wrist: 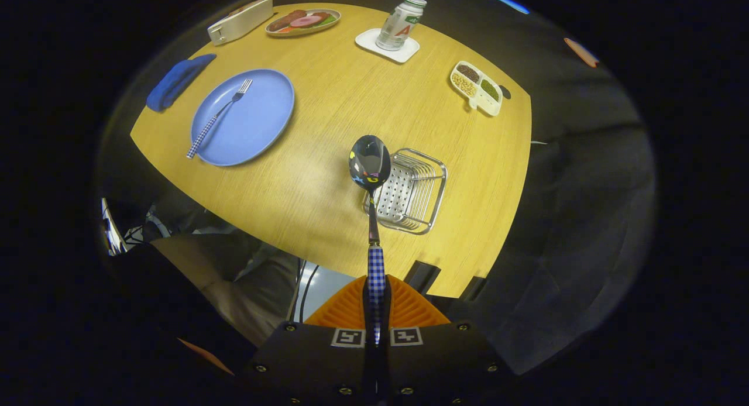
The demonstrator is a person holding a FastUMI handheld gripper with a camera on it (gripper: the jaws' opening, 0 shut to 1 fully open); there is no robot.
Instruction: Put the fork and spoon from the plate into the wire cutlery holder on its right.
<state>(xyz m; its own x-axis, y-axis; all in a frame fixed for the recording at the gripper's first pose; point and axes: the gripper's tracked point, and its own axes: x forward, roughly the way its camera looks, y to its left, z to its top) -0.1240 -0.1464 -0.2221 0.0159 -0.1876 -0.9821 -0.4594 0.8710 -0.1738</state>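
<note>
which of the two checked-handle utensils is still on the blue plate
The fork: it lies across the blue plate, far from the fingers. The spoon is clamped in the gripper, raised by the wire cutlery holder.

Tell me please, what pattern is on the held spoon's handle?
Blue-and-white check, on the shiny metal spoon in the gripper view.
</note>
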